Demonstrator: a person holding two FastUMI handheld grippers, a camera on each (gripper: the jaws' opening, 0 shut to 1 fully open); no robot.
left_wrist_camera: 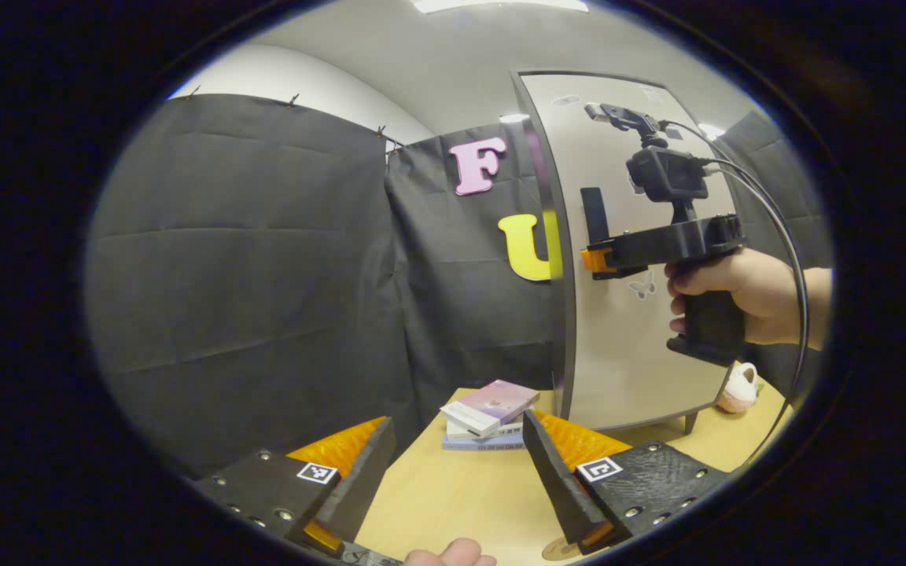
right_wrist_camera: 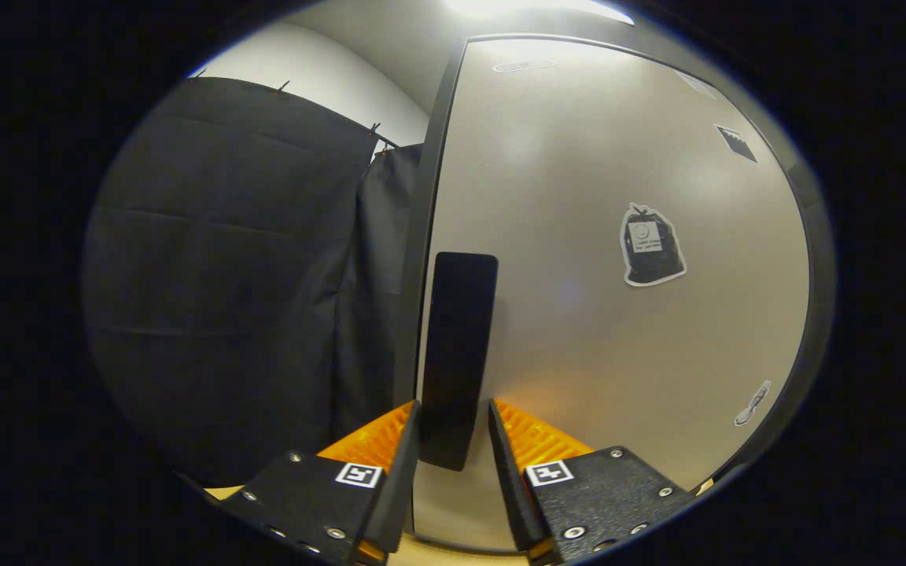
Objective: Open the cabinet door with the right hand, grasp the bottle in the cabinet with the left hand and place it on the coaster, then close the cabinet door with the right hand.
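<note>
1. Right gripper (right_wrist_camera: 453, 440) straddles the cabinet door's (right_wrist_camera: 579, 314) handle (right_wrist_camera: 457, 354), fingers close beside it; contact cannot be told.
2. Best to clamp squarely, then pull along the door's arc.
3. Left gripper (left_wrist_camera: 453, 472) waits apart over the table (left_wrist_camera: 453, 503).

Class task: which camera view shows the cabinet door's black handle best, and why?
The right gripper view: the handle stands large and close, between the right gripper's jaws. The left gripper view shows the handle small and distant on the cabinet door.

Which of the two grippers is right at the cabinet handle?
The right gripper: its fingers sit either side of the black handle on the cabinet door. The left gripper hangs open above the table.
</note>
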